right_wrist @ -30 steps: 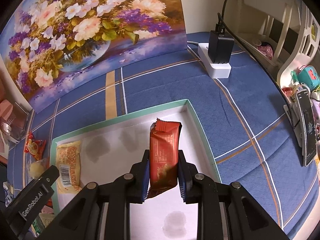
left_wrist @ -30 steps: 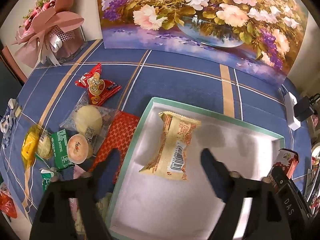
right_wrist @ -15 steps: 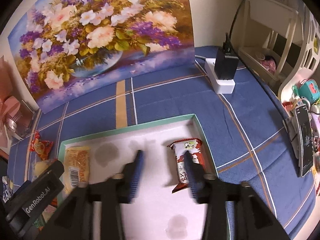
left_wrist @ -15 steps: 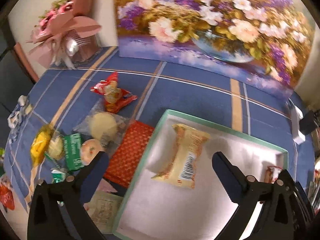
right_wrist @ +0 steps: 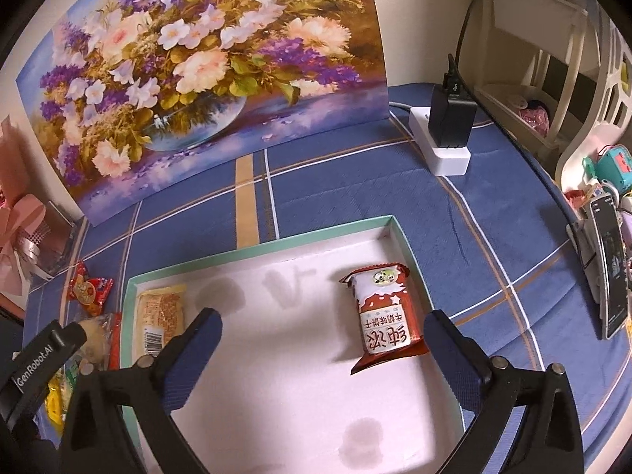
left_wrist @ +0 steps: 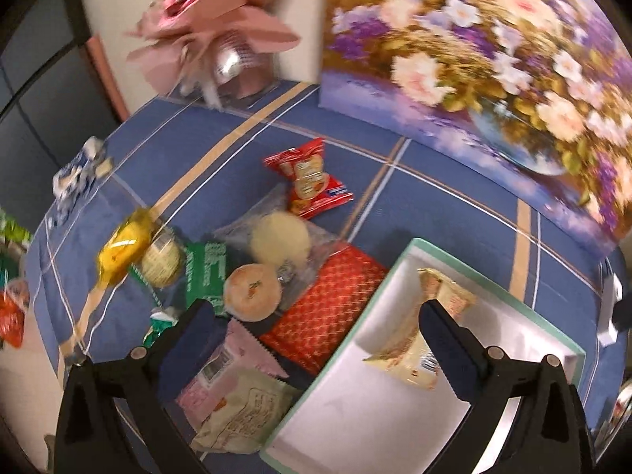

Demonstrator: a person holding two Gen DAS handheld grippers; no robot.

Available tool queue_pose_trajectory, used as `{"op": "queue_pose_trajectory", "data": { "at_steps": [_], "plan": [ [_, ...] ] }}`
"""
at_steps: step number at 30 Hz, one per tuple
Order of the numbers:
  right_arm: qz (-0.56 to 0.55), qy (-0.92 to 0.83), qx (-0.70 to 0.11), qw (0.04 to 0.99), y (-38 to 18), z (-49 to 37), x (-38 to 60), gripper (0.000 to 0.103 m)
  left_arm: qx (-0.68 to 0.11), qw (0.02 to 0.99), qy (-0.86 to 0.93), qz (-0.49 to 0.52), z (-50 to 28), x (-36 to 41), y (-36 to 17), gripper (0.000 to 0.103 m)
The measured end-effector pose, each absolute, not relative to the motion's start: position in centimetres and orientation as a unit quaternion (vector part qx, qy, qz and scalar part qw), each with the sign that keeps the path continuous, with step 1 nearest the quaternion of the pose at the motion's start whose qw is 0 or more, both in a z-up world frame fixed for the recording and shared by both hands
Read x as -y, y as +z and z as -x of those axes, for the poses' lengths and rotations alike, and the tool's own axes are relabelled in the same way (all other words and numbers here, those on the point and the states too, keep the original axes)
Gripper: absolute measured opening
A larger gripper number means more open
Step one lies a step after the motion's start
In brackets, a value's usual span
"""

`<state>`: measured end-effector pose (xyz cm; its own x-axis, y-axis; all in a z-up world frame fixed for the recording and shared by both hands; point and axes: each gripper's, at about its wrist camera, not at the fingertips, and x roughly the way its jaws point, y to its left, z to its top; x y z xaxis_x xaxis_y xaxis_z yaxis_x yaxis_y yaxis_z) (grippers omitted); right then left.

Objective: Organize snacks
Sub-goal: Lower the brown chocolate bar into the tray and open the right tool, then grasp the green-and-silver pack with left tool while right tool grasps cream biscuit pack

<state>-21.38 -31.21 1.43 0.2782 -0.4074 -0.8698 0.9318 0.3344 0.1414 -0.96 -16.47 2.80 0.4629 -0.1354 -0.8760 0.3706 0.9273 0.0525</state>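
Observation:
A white tray with a teal rim (right_wrist: 256,251) lies on the blue checked cloth. Inside it, a red and white snack packet (right_wrist: 385,316) lies flat at the right, and a yellow wrapped cake (right_wrist: 162,316) lies at the left. My right gripper (right_wrist: 322,318) hovers over the tray; its jaws are opening, and the packet lies apart from both pads. My left gripper (left_wrist: 316,312) is open and straddles the tray's left rim (left_wrist: 335,355), with nothing held. Left of the tray lie a red patterned packet (left_wrist: 328,308), a pale bun (left_wrist: 280,243), a peach round cake (left_wrist: 252,292) and a pink packet (left_wrist: 233,363).
A floral painting (right_wrist: 205,59) stands along the back. A pink bouquet (left_wrist: 213,35) is at the back left. A power strip with a black charger (right_wrist: 450,134) and a phone on a stand (right_wrist: 610,272) sit to the right. More packets, red (left_wrist: 310,177), green (left_wrist: 205,272) and yellow (left_wrist: 122,245), lie at the left.
My right gripper let go of the red and white packet, which now lies flat in the tray, and its jaws spread wide. My left gripper opened wider and swung left toward the loose snacks.

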Motion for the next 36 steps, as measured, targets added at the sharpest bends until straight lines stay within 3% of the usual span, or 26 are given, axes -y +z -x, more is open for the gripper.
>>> {"op": "queue_pose_trajectory", "data": {
  "at_steps": [36],
  "plan": [
    [-0.352,-0.413,-0.377,0.751,5.7,18.5,23.6,0.103,-0.492,0.855,-0.142,-0.086,-2.3,4.9,6.9,0.103]
  ]
}}
